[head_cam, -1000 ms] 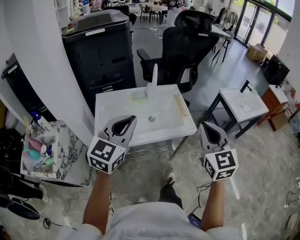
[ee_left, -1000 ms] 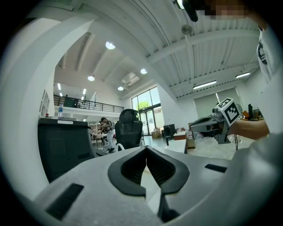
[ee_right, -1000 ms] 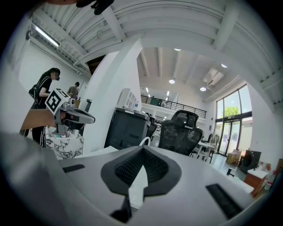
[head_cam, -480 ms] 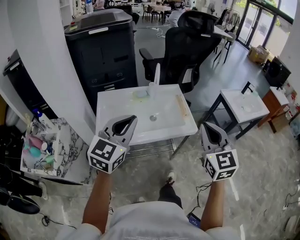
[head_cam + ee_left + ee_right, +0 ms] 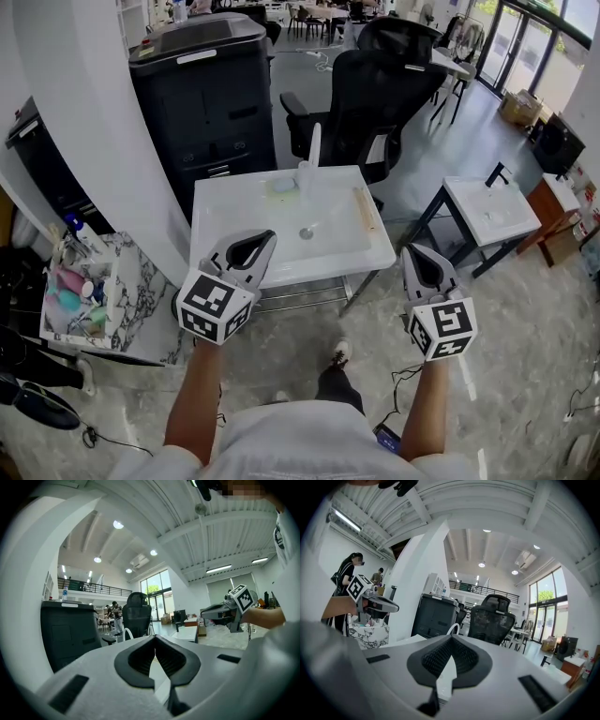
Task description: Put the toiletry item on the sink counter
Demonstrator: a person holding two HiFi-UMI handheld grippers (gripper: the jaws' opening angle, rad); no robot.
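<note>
The white sink counter [image 5: 230, 211] stands in front of me, with a tall white faucet [image 5: 313, 150] at its back edge. Several toiletry bottles [image 5: 67, 292], pink and teal among them, lie in a tray on a marble-topped stand [image 5: 145, 305] at the left. My left gripper [image 5: 266, 236] hovers over the counter's front left edge, shut and empty; its pads meet at the tips [image 5: 154, 637]. My right gripper [image 5: 409, 249] hangs just off the counter's front right corner, also shut with nothing held [image 5: 451, 637]. Neither gripper is near the bottles.
A black cabinet [image 5: 202, 84] and a black office chair [image 5: 380, 89] stand behind the sink. A white pillar [image 5: 89, 141] rises between the cabinet and the stand. A second small sink on a dark frame [image 5: 489, 208] is at the right. My legs show below.
The head view has shifted a little. Both grippers keep their places and stay shut.
</note>
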